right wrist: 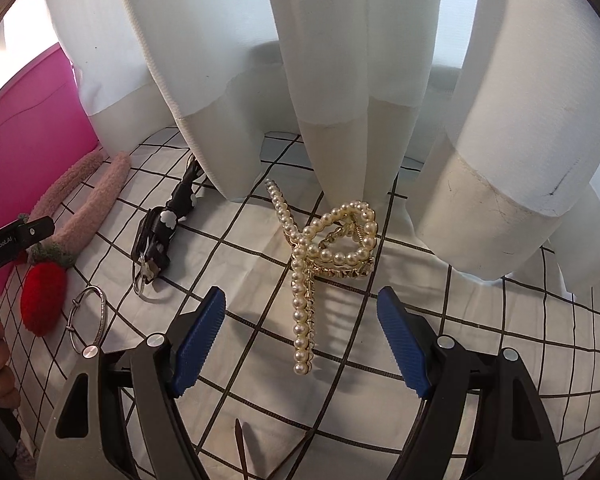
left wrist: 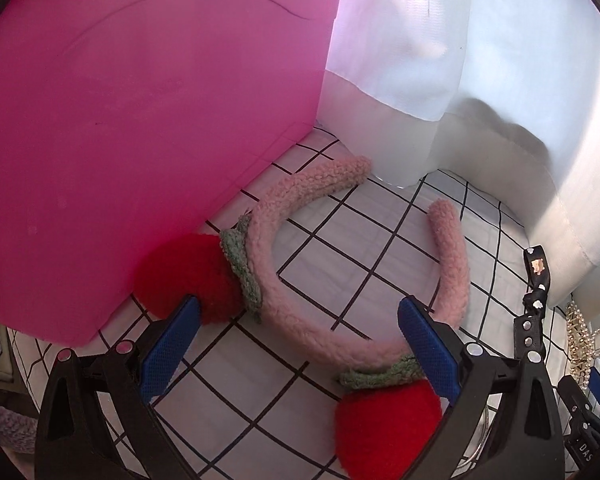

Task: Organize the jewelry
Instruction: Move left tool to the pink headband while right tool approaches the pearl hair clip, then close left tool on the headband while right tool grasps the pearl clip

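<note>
Left gripper (left wrist: 299,334): jaws wide apart, nothing held; low over the bench (left wrist: 332,240), straddling the near arc of the headband (left wrist: 300,336), right pad at or close to the band by one red pom-pom (left wrist: 388,424). Judged lined up for a grasp.

Headband: pink, fuzzy, lying flat; second pom-pom (left wrist: 188,276) against the pink box (left wrist: 140,120), the likely store.

Right gripper (right wrist: 301,338): jaws wide apart, empty; poised around the near tail of the pearl clip (right wrist: 324,248), not touching.

Pearl clip: on the bench before the curtain (right wrist: 340,60).

Bangle (right wrist: 88,316), black strap (right wrist: 168,216): loose at left, awaiting sorting.
</note>
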A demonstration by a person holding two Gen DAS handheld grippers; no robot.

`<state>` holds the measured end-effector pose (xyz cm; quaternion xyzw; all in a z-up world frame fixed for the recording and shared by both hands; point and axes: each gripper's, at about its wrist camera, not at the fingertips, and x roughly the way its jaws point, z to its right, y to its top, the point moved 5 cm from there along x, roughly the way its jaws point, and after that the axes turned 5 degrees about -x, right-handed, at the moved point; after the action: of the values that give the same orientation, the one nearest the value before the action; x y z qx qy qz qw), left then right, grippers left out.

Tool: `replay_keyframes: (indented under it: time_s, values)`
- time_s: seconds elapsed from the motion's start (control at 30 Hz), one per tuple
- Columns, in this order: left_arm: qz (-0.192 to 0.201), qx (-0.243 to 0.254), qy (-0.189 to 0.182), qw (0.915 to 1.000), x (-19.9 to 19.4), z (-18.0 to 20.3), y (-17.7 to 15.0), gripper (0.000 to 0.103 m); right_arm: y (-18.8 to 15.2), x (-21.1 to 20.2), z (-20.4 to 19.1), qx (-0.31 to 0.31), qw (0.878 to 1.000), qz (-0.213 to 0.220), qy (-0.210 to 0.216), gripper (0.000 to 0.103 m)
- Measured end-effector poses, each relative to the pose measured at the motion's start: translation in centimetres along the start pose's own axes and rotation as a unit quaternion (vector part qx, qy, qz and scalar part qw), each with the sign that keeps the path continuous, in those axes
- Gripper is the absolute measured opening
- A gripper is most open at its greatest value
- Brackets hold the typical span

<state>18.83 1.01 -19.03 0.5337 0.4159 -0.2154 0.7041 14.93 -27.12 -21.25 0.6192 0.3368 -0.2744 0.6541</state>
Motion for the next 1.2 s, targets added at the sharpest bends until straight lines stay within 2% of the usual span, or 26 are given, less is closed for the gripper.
replay_keyframes:
  time_s: [0.23, 0.47, 0.7, 0.83, 0.93, 0.97, 1.03, 1.07, 1.1, 1.13, 1.17, 1.2]
  values:
    - [-0.003, 0.033, 0.016, 0.9993, 0.7, 0.5, -0.2, 0.097, 0.6, 1.0, -1.2, -0.004, 1.0, 0.0, -0.014, 0.075]
    - [0.002, 0.036, 0.039, 0.9986, 1.8, 1.0, -0.1, 0.097, 1.1, 2.0, -2.2, -0.003, 1.0, 0.004, -0.025, 0.075]
    - [-0.001, 0.011, 0.052, 0.9986, 2.7, 1.2, 0.1, 0.098, 1.2, 2.1, -2.8, -0.003, 1.0, 0.011, -0.029, 0.075]
    - [-0.026, -0.019, 0.03, 0.999, 2.8, 0.6, -0.6, 0.094, 0.7, 1.6, -2.6, -0.003, 1.0, 0.013, -0.026, 0.074]
    - [-0.024, -0.009, 0.024, 0.9994, 2.3, 1.0, -0.9, 0.078, 0.4, 1.4, -2.6, -0.007, 1.0, 0.014, -0.022, 0.074]
    - [-0.023, -0.004, 0.019, 0.9995, 2.0, 1.3, -1.0, 0.068, 0.3, 1.2, -2.4, -0.008, 1.0, 0.015, -0.02, 0.072]
    - [-0.023, 0.004, 0.014, 0.9996, 1.8, 1.7, -1.1, 0.054, 0.2, 1.0, -2.5, -0.013, 1.0, 0.018, -0.016, 0.066]
    - [-0.021, 0.005, 0.013, 0.9997, 1.7, 1.7, -1.1, 0.042, 0.1, 0.8, -2.6, -0.016, 1.0, 0.021, -0.014, 0.056]
    - [-0.02, 0.008, 0.014, 0.9997, 1.6, 1.7, -1.1, 0.03, 0.0, 0.6, -2.7, -0.018, 1.0, 0.023, -0.009, 0.051]
    - [-0.02, 0.008, 0.011, 0.9997, 1.6, 1.6, -1.1, 0.025, 0.0, 0.4, -2.9, -0.021, 0.999, 0.025, -0.003, 0.042]
    - [-0.02, 0.009, 0.01, 0.9997, 1.5, 1.5, -1.1, 0.015, 0.0, 0.3, -3.2, -0.026, 0.999, 0.026, 0.006, 0.031]
    - [-0.02, 0.01, 0.009, 0.9997, 1.5, 1.5, -1.1, 0.011, -0.1, 0.2, -3.5, -0.031, 0.999, 0.026, 0.014, 0.025]
